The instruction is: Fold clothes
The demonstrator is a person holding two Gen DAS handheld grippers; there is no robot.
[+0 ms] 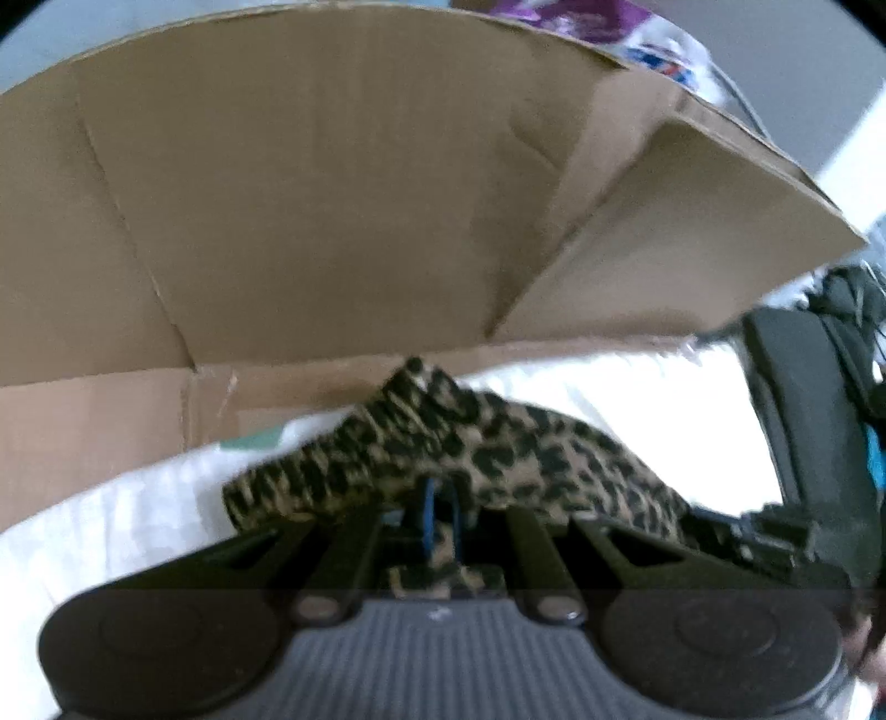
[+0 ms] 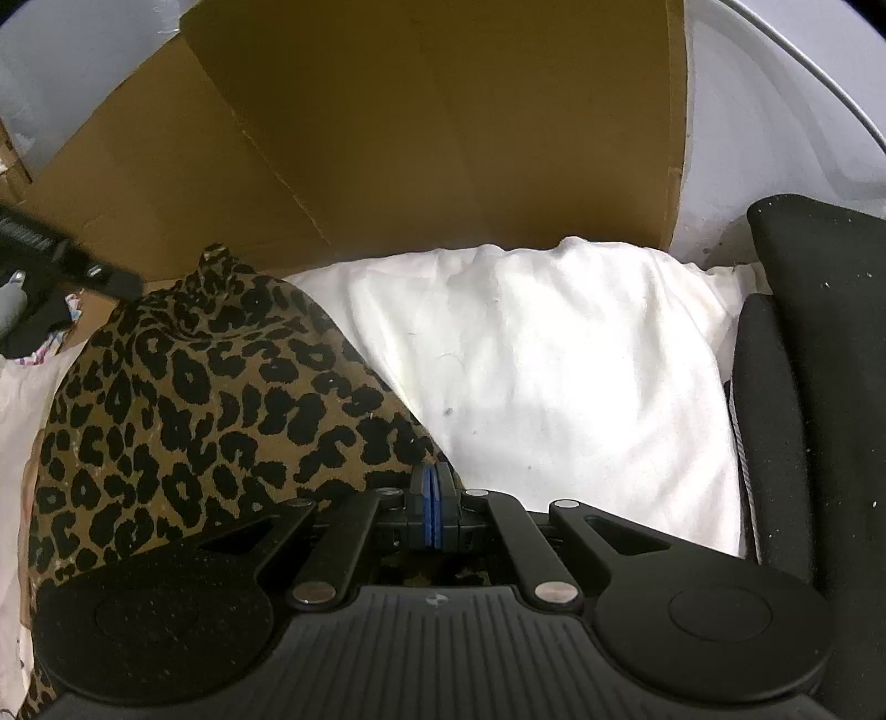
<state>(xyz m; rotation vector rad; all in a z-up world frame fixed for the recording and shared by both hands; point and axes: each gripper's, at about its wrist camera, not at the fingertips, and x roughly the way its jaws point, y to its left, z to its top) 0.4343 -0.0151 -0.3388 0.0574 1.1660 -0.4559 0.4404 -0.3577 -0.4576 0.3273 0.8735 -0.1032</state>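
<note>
I note my right gripper [image 2: 433, 501] pinched closed on the leopard-print garment [image 2: 210, 399], which lies on the white cloth [image 2: 554, 376]. My left gripper [image 1: 440, 515] clamps the same garment; only its blurred view shows purple packaging [image 1: 581, 22] behind the cardboard [image 1: 332, 194].

Left wrist view smeared by motion blur, leopard-print garment [image 1: 498, 443] hiding the left gripper [image 1: 440, 515] tips — purple-and-white item [image 1: 637, 39] cut off at the top edge, unidentifiable, black chair [image 2: 803, 387] cropped at right.
</note>
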